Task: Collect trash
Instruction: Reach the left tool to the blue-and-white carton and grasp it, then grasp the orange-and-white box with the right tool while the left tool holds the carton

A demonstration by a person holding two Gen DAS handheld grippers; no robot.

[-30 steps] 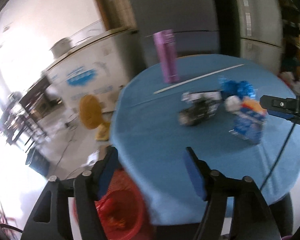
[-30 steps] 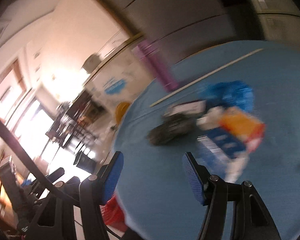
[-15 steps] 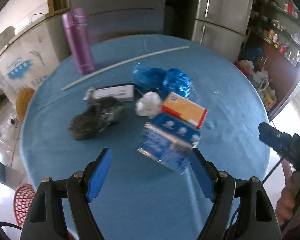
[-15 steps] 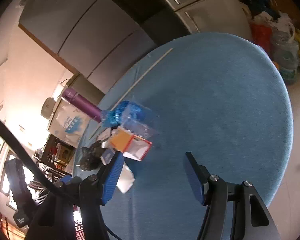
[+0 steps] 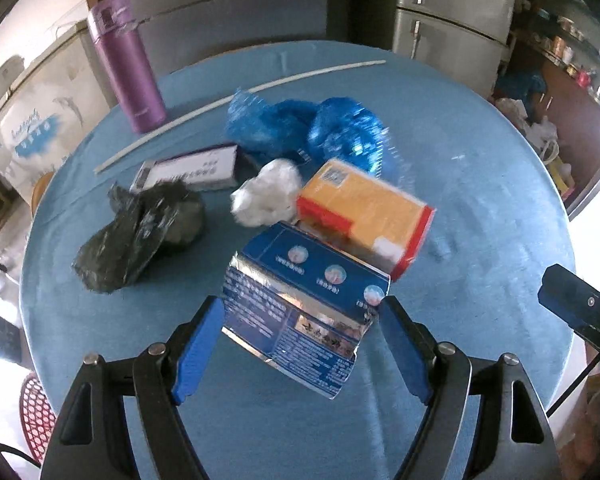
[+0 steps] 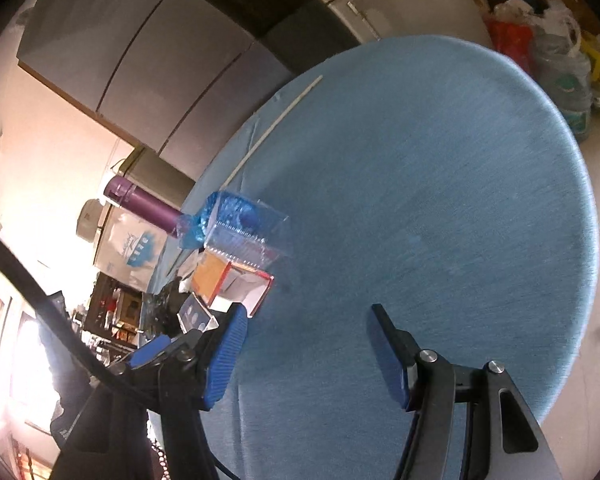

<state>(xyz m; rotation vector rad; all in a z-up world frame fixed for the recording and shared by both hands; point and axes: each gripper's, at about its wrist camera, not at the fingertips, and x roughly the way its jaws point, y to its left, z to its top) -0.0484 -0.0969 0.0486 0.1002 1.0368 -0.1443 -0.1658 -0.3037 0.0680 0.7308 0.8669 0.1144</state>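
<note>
Trash lies on a round blue table (image 5: 480, 168): a blue carton (image 5: 300, 312), an orange and red box (image 5: 364, 216), a white paper wad (image 5: 268, 192), a black bag (image 5: 140, 232), blue plastic bags (image 5: 304, 128) and a flat white and purple box (image 5: 192, 168). My left gripper (image 5: 300, 344) is open, its fingers on either side of the blue carton's near end, not touching. My right gripper (image 6: 304, 356) is open and empty over bare table (image 6: 420, 200), right of the orange box (image 6: 228, 284). It also shows at the right edge of the left wrist view (image 5: 580, 308).
A purple flask (image 5: 128, 64) stands at the far left of the table, with a long white stick (image 5: 240, 96) behind the trash. A red mesh basket (image 5: 36, 412) sits on the floor at the left. Fridges and cabinets stand behind.
My left gripper swung from the table's left edge to face the pile, then closed in until its fingers flank the blue carton. My right gripper swung right over bare table.
</note>
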